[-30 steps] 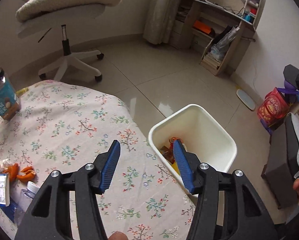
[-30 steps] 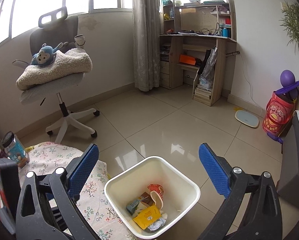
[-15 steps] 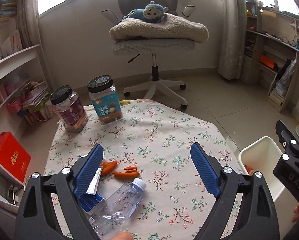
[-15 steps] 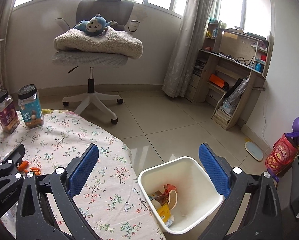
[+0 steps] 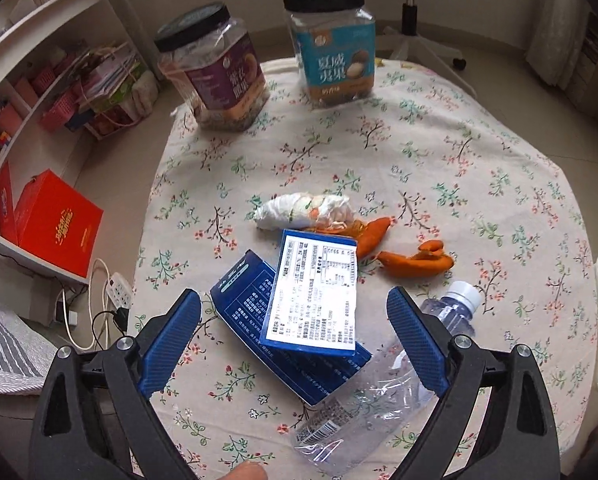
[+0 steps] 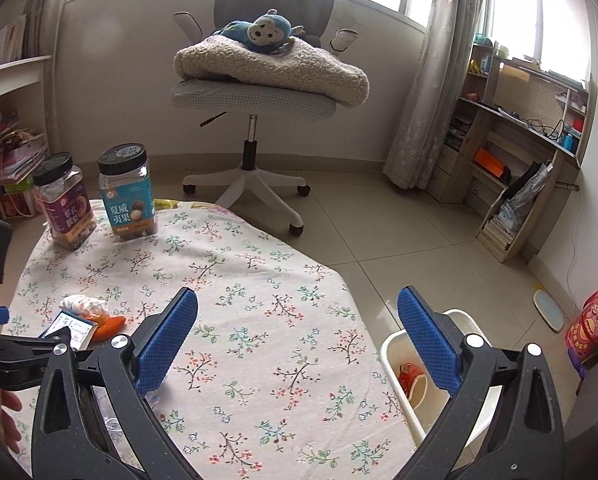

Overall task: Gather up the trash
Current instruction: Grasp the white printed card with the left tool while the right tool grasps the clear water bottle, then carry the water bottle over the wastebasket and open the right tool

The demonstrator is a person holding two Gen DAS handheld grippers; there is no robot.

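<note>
Between the spread blue pads of the left gripper, whose jaws are opening with nothing pressed, lie two blue cartons on the table. Their long axis runs away from the claw, tilted slightly. A plastic bottle lies beside them, cap pointing up-right. The right gripper hangs released over bare cloth, farther off.

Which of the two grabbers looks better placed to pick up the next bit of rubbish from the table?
The left gripper, probably. Its jaws are opening right above the blue box and the plastic bottle. The right gripper is open too, but faces bare tablecloth near the white bin.
</note>
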